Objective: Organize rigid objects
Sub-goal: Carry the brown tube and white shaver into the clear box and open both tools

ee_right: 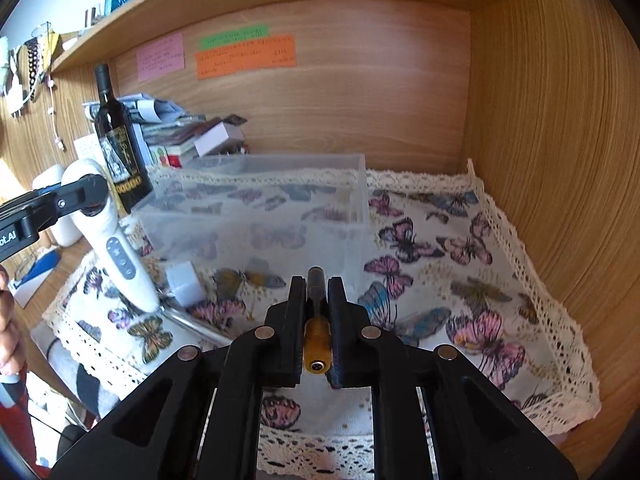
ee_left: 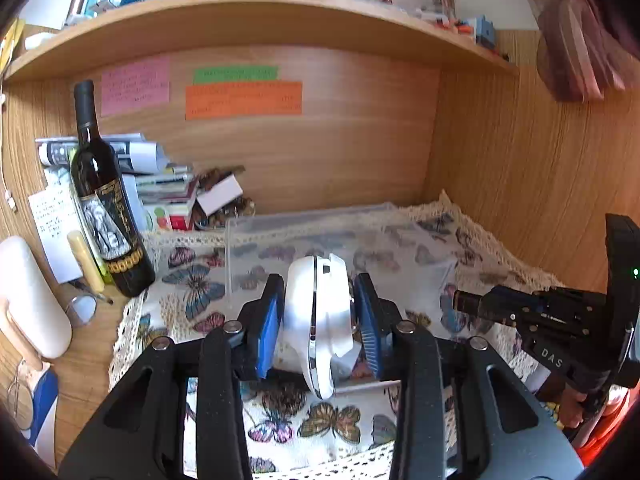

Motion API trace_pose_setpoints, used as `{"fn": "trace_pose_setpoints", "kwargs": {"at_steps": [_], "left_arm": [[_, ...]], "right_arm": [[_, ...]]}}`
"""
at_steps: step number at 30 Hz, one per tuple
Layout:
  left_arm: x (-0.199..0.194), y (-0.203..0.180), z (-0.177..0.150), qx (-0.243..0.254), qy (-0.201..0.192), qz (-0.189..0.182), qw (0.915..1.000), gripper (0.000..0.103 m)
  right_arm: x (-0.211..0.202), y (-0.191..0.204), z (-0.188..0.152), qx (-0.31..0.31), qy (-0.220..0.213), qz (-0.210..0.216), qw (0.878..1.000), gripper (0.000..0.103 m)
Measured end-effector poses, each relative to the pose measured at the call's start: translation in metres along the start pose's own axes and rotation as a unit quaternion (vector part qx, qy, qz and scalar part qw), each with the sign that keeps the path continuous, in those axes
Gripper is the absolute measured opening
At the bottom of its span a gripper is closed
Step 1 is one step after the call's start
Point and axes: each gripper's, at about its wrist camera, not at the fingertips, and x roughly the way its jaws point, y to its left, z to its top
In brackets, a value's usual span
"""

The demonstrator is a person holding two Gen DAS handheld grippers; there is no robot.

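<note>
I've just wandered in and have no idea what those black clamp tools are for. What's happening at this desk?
A person is tidying the desk with a hand-held clamp in each hand. The left gripper is clamped on a white handheld device with buttons, lifted above the butterfly cloth. The right gripper is shut on a slim amber-and-black tube. A clear plastic box sits empty on the cloth just ahead, a likely home for both.

Left wrist view close behind its own fingers [ee_left: 267, 320], tilted down toward the back panel, right wrist view likewise from further right, both sharing the butterfly cloth [ee_left: 304, 420], clear plastic box [ee_right: 256, 200], wine bottle [ee_right: 118, 140], sticky notes [ee_right: 244, 56], each catching the other gripper at its edge
</note>
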Motion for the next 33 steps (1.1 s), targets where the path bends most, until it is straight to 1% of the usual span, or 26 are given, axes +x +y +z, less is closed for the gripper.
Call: {"fn": "trace_pose_setpoints", "kwargs": {"at_steps": [9,16,28,31,33], "left_arm": [[-0.007,0.002,0.026,-0.004,-0.030,-0.008,0.9995,0.036],[-0.009,0.008,0.047,-0.005,-0.050,-0.005,0.9987,0.036],[-0.003,0.023,0.079,-0.013,-0.081,0.008,0.9966,0.036],[0.004,0.026,0.083,-0.015,-0.082,0.014,0.9964,0.036],[0.012,0.025,0.083,-0.011,-0.081,0.026,0.9964,0.036]], "right_arm": [[-0.008,0.003,0.023,-0.001,-0.030,0.009,1.000,0.010],[-0.006,0.006,0.044,-0.003,-0.050,0.015,0.999,0.010],[0.016,0.010,0.068,-0.012,-0.059,0.026,0.998,0.010],[0.024,0.010,0.070,-0.012,-0.056,0.028,0.998,0.010],[0.033,0.010,0.071,-0.010,-0.048,0.033,0.998,0.010]]}}
